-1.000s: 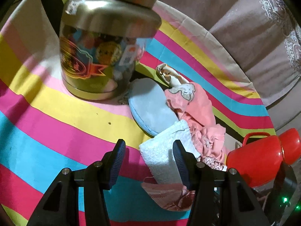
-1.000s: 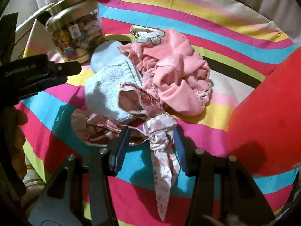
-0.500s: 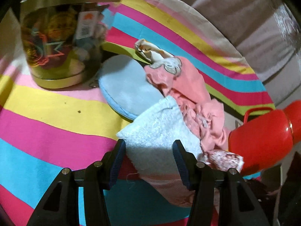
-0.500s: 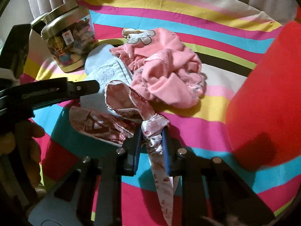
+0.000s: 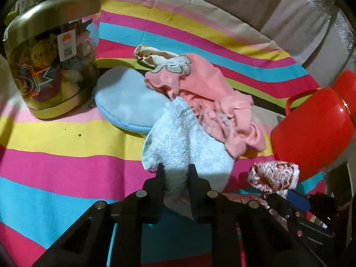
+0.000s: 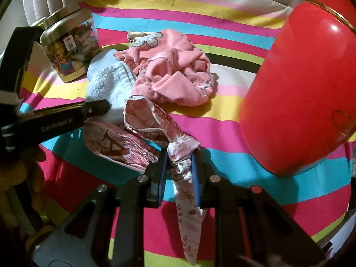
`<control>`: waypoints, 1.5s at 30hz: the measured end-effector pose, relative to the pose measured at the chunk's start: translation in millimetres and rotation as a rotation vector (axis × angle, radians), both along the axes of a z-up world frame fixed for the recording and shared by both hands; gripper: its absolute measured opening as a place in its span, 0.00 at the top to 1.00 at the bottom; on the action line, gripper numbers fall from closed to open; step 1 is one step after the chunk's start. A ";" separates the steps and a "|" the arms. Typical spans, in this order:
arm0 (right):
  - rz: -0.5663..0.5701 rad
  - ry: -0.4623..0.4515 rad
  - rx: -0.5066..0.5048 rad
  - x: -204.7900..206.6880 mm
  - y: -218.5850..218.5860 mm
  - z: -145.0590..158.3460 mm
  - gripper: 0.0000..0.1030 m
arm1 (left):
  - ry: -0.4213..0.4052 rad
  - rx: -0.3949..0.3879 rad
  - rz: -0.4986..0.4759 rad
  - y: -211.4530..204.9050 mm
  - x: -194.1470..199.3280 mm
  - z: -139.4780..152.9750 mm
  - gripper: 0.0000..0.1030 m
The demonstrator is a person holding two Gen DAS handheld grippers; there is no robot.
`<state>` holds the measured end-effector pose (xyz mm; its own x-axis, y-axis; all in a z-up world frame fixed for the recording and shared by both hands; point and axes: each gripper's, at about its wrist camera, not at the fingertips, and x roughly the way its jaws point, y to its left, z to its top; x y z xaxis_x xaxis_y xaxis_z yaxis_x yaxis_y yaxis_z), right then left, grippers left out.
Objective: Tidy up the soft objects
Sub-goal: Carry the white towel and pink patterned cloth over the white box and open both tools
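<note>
A heap of soft things lies on the striped cloth. My left gripper (image 5: 176, 170) is shut on a pale blue fluffy towel (image 5: 178, 138), pinching its near edge; the towel also shows in the right wrist view (image 6: 106, 84). My right gripper (image 6: 179, 159) is shut on a red-and-white patterned cloth (image 6: 153, 120), whose tail hangs down between the fingers; its bunched end shows in the left wrist view (image 5: 273, 173). A pink garment (image 5: 207, 98) (image 6: 173, 71) lies crumpled behind both. A pale blue round cushion (image 5: 124, 98) lies under the heap's left side.
A clear jar with a gold lid (image 5: 51, 66) (image 6: 69, 46) stands at the left beside the cushion. A large red jug (image 5: 316, 122) (image 6: 298, 93) stands close on the right. Curtains (image 5: 278, 11) hang behind the striped tablecloth (image 5: 55, 160).
My left gripper moved right onto the towel and closed on its edge. My right gripper closed on the patterned cloth and drew it up and toward me.
</note>
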<state>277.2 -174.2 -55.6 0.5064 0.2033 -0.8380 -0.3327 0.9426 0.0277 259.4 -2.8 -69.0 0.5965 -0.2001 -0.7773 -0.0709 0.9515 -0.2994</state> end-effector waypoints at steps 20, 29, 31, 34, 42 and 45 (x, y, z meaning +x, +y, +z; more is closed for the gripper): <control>-0.076 -0.061 0.034 -38.0 -28.8 31.9 0.77 | -0.149 0.069 -0.027 -32.6 -60.6 61.4 0.84; -0.119 -0.098 0.053 -58.8 -50.3 46.6 0.77 | -0.195 0.055 -0.031 -44.5 -81.1 81.9 0.86; -0.128 -0.106 0.055 -63.1 -56.1 48.9 0.77 | -0.203 0.044 -0.036 -47.3 -84.4 86.0 0.86; -0.149 -0.108 0.062 -68.3 -65.2 51.2 0.77 | -0.215 0.034 -0.044 -52.4 -88.9 90.8 0.86; -0.213 -0.112 0.093 -84.5 -97.2 59.6 0.77 | -0.243 0.005 -0.083 -74.4 -103.4 106.4 0.86; -0.241 -0.123 0.099 -92.3 -112.2 65.7 0.77 | -0.249 -0.009 -0.104 -84.4 -110.2 109.8 0.86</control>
<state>184.9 -286.4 10.1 0.6470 0.1425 -0.7491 -0.1060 0.9897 0.0967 149.3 -87.2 40.9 0.7448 -0.2761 -0.6075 0.1034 0.9472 -0.3036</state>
